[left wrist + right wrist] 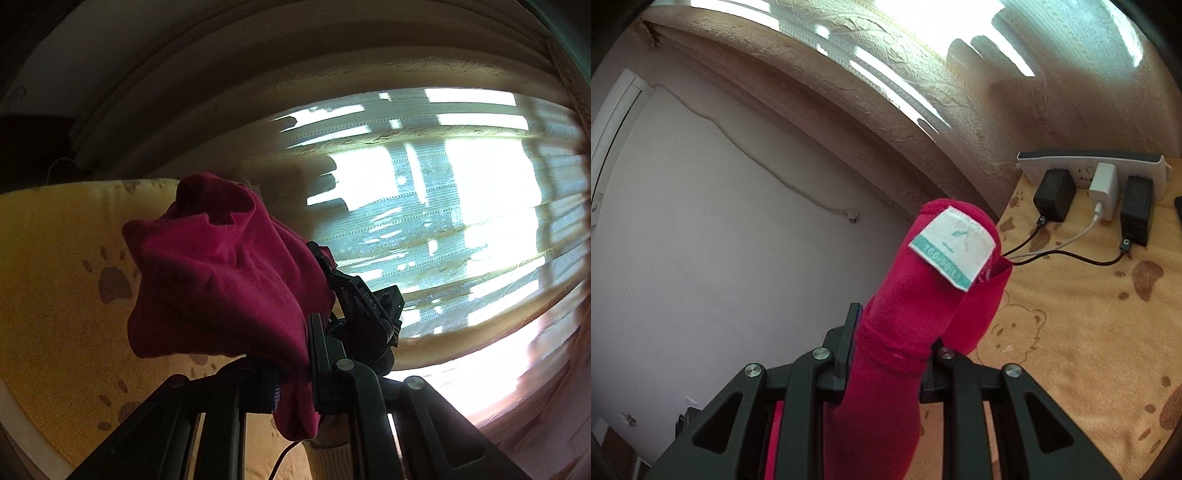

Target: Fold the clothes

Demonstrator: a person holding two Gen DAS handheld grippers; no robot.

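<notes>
Here, my left gripper (295,354) is clamped on a bunched crimson knit garment (221,266), lifted above the yellow paw-print cloth (55,295). My right gripper (890,354) pinches the same garment's collar, its white size label (955,245) facing up.

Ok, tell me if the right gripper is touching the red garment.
Touching. In the right wrist view the right gripper is clamped on the red garment, which bunches between both fingers and sticks up past them.
</notes>
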